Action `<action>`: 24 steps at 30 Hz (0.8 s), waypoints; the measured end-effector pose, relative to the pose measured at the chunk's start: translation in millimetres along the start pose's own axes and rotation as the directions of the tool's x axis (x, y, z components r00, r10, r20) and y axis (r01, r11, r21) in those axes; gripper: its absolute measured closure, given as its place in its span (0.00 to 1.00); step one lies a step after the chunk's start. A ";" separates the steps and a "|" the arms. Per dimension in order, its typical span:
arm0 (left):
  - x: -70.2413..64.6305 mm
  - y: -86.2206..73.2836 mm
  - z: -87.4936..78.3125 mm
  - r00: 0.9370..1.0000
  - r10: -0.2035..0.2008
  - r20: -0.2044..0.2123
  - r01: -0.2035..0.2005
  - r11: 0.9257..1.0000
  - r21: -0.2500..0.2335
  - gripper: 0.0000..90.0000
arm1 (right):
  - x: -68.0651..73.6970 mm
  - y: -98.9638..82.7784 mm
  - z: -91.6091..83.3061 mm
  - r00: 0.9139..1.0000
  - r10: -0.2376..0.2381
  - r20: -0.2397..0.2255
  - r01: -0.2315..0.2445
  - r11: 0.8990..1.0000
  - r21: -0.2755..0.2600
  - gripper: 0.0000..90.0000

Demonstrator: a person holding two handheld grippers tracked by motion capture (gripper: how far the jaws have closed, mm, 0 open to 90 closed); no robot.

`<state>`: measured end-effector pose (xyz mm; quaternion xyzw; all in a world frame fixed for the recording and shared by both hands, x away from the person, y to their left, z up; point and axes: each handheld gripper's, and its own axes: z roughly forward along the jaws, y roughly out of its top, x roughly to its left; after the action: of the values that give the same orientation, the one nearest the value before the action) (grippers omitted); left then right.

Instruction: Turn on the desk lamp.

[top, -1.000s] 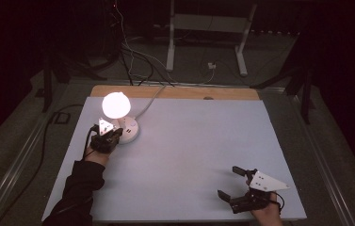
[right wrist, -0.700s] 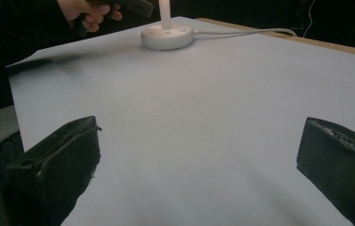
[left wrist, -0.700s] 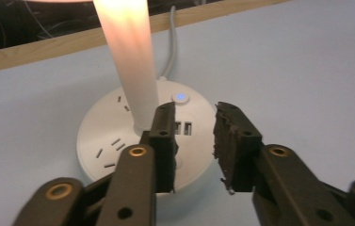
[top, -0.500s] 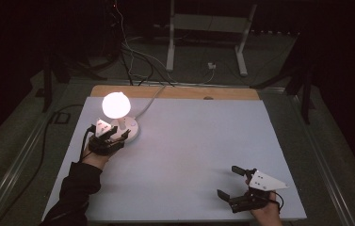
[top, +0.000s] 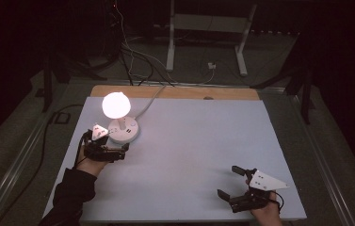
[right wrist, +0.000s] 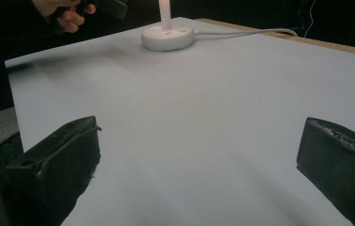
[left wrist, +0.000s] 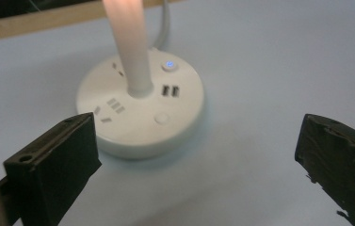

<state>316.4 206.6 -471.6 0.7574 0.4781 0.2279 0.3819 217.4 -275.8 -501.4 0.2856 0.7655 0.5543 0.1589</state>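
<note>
Two grippers: left gripper [top: 118,151], jaws just opened wide with nothing between them, beside lit lamp [top: 124,130] near desk's [top: 198,141] far-left corner; right gripper [top: 230,182] released, near-right corner.

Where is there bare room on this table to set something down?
The table is bare between the lamp and the right gripper, and along the whole far right side. Crowded only at the near left, where the left gripper sits beside the lamp's base.
</note>
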 end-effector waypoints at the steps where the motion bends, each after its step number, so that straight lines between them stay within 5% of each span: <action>1: -0.9 -1.3 -1.5 1.000 0.001 0.009 -0.001 1.000 0.004 0.00 | 0.1 0.0 0.1 1.000 -0.002 0.000 0.002 1.000 0.000 0.00; 5: -5.5 -6.5 -8.2 0.999 0.031 0.017 -0.032 0.999 0.021 0.00 | 0.4 0.4 0.3 1.000 -0.004 0.000 0.004 1.000 -0.001 0.00; 24: -8.0 -48.0 -43.0 0.997 0.024 0.074 -0.028 0.998 0.052 0.00 | 1.1 0.5 1.4 1.000 -0.005 0.003 0.005 1.000 0.004 0.00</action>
<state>255.9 227.0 -483.7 0.7812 0.4598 0.1924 0.3760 217.4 -274.0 -501.2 0.2848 0.7670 0.5519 0.1610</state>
